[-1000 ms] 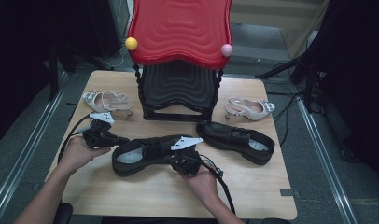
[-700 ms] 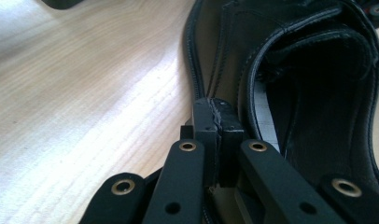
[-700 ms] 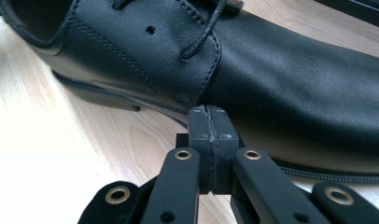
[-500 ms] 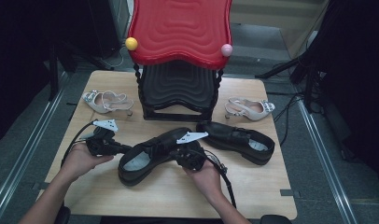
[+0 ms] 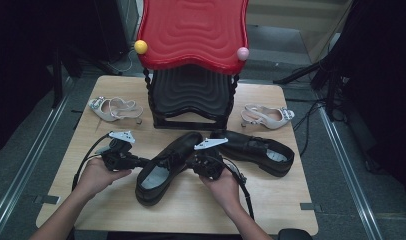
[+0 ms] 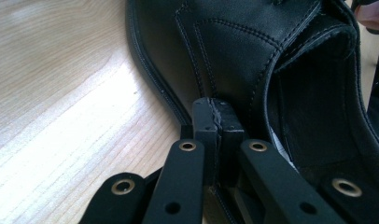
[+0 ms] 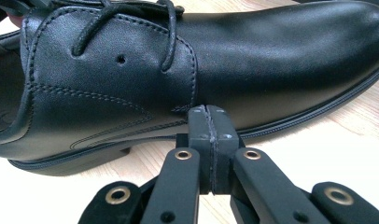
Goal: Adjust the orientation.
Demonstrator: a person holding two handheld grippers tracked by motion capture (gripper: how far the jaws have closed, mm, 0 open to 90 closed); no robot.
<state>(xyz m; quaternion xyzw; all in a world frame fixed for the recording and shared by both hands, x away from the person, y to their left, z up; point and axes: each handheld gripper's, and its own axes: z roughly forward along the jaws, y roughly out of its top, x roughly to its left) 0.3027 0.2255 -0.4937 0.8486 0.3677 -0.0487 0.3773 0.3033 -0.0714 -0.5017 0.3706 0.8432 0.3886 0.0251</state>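
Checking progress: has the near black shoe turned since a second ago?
Yes. The near black shoe has swung; its toe now points up toward the rack, closed grippers at either side, where it lay roughly crosswise before.

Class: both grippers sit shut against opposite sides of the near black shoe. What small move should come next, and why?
Probably keep nudging the near black shoe round with the shut left gripper and right gripper, since it lies askew to the other black shoe.
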